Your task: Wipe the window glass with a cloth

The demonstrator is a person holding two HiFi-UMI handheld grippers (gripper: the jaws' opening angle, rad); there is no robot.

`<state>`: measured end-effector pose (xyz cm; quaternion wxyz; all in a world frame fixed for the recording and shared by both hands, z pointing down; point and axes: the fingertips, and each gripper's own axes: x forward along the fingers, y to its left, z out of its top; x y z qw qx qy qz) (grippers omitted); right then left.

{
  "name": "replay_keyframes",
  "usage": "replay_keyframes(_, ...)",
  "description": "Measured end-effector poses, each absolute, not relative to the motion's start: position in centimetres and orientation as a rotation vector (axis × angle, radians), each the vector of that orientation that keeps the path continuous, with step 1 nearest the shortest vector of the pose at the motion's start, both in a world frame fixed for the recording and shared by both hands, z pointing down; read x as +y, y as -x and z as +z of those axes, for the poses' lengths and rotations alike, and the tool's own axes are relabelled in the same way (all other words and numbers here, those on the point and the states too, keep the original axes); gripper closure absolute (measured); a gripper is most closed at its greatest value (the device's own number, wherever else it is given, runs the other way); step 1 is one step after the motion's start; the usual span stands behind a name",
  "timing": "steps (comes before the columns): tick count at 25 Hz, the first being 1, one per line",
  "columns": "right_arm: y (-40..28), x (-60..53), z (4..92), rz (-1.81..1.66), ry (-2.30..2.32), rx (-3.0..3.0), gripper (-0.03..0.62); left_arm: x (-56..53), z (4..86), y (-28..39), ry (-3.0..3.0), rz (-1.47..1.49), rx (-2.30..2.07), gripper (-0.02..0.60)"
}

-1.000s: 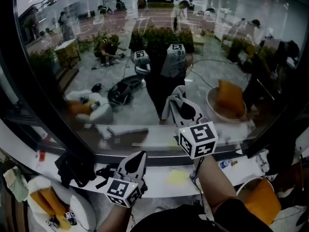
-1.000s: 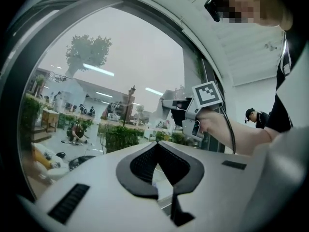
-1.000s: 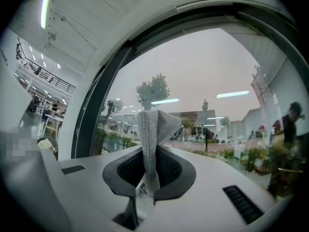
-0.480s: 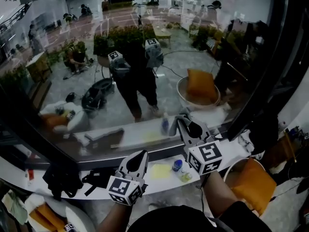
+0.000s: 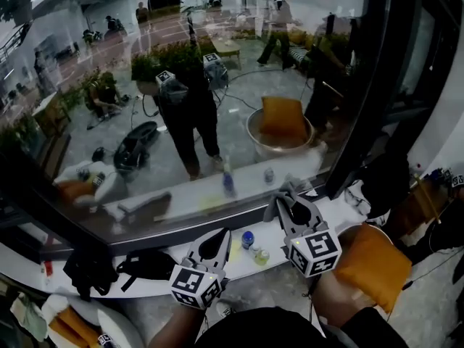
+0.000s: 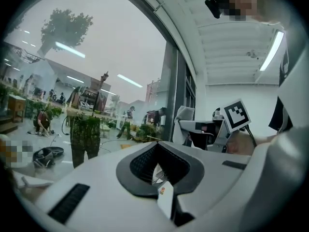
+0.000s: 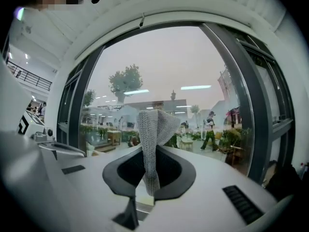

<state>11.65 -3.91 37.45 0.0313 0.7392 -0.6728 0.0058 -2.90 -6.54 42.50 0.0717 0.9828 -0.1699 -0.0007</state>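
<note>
The big window glass (image 5: 217, 85) fills the upper head view and mirrors me. My right gripper (image 5: 290, 199) is over the white sill, below the glass and off it, shut on a grey knitted cloth (image 5: 278, 203). In the right gripper view the cloth (image 7: 153, 129) stands up from the shut jaws of the right gripper (image 7: 147, 185), with the glass (image 7: 169, 71) ahead. My left gripper (image 5: 216, 239) sits lower left near the sill, shut and holding nothing. The left gripper view shows the left gripper (image 6: 161, 178) and, to the right, the cloth (image 6: 186, 116).
On the white sill (image 5: 167, 285) stand a blue-capped bottle (image 5: 248, 239) and a small bottle (image 5: 261, 256) beside a yellow sheet (image 5: 233, 250). Black bags (image 5: 90, 270) lie at left. A dark frame post (image 5: 359, 122) bounds the glass at right. An orange cushion (image 5: 366, 263) sits lower right.
My right gripper with the cloth has come down off the glass to the sill. The head view has swung right. The left gripper has stayed low.
</note>
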Motion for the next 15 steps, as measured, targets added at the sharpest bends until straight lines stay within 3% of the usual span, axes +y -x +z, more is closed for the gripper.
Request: replay_keyframes(15,-13.9,8.4,42.1,0.106,-2.202,-2.108,0.542,6.0,45.0,-3.1,-2.925,0.047,-0.472,0.574)
